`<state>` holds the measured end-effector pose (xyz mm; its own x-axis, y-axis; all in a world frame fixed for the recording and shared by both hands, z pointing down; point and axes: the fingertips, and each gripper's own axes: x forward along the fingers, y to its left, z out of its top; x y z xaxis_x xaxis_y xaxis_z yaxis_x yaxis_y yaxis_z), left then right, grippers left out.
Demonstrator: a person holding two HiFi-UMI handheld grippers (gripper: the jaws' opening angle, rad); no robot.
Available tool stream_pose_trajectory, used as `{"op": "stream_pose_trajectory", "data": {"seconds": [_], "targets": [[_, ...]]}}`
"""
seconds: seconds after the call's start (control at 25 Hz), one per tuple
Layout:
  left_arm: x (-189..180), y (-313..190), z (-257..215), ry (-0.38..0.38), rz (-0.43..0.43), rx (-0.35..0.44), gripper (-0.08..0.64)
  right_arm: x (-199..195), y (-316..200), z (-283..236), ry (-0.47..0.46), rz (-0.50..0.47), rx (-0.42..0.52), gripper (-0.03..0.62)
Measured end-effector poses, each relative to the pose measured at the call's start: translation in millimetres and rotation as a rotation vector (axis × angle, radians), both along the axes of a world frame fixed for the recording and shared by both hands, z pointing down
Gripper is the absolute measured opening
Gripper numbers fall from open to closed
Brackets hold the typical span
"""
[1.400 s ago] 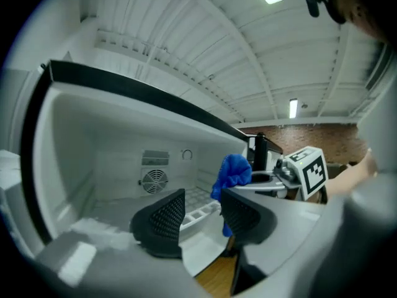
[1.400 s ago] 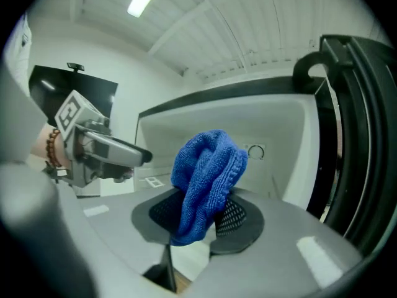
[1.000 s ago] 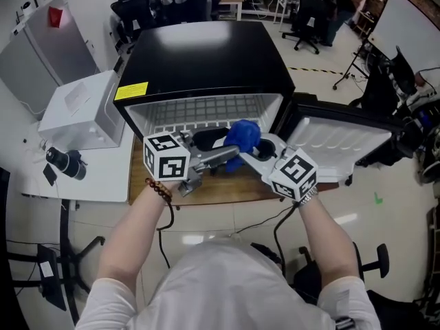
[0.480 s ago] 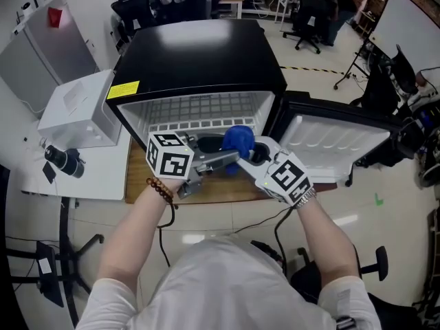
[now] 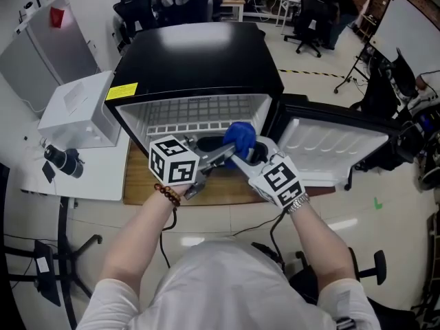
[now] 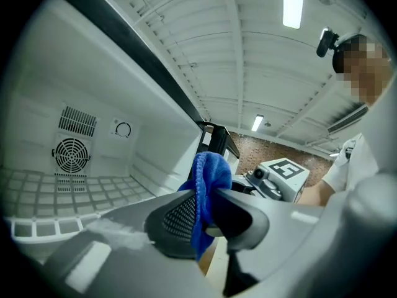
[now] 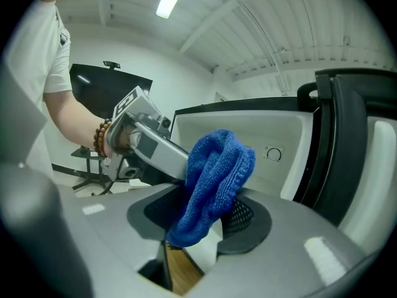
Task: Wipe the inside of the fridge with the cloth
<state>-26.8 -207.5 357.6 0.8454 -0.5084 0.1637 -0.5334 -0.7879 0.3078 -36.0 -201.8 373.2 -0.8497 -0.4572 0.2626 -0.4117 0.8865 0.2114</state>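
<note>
In the head view the tips of both tongs meet under the blue cloth point(image 5: 240, 137) at the mouth of the open mini fridge point(image 5: 199, 53), so the grip cannot be read there. The cloth and the two marker cubes also cover most of the fridge's lower interior.

The left gripper view shows it plainly. The left tongs point(image 6: 203, 221) have just been closing and now pinch the cloth in a narrow grip, with fabric bunched above the pads and a short tail hanging below.

In the right gripper view the right tongs point(image 7: 200, 219) have just been opening and stand wide. The cloth lies between them; whether it brushes a pad is hard to tell. The cloth is held in the air at the fridge opening, and no wall contact can be made out.

The fridge stands on a wooden surface point(image 5: 206, 196), of which only a strip shows in front. Its door point(image 5: 337, 143) is swung open to the right. Inside are a white wire shelf point(image 5: 199, 110), a fan grille point(image 6: 69, 155) and a round dial point(image 6: 123, 129).

Left of the fridge a white box-like appliance point(image 5: 79, 112) sits on a white surface point(image 5: 103, 181), near a dark cylindrical item point(image 5: 65, 162) too small to name. Behind are office chairs point(image 5: 309, 16) on a pale tiled floor point(image 5: 385, 205). The far desks are cut off by the frame edge.
</note>
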Motion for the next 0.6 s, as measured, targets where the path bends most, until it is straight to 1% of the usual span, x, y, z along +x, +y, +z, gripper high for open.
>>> {"op": "stream_pose_trajectory", "data": {"seconds": [0.12,0.24,0.48,0.52,0.6], "targets": [[1.8,-3.5,-2.4,-0.019,-0.036,0.045,0.071,3.4,-4.2,-1.4,-0.004,0.034,0.006,0.175],[2.1,-5.3,-4.5,-0.031,-0.058,0.077,0.067,6.6,-7.1,-0.8,-0.003,0.045,0.003,0.175],[-3.3,-8.1,-6.6,-0.021,-0.09,0.09,0.066,13.4,-8.9,0.5,0.0,0.046,0.008,0.166],[-4.9,-8.3,-6.7,-0.017,-0.094,0.089,0.066,15.1,-9.7,1.0,-0.001,0.05,0.008,0.158],[-6.8,-8.4,-5.9,-0.01,-0.096,0.086,0.066,15.3,-9.0,-0.7,0.0,0.047,0.017,0.111]]}}
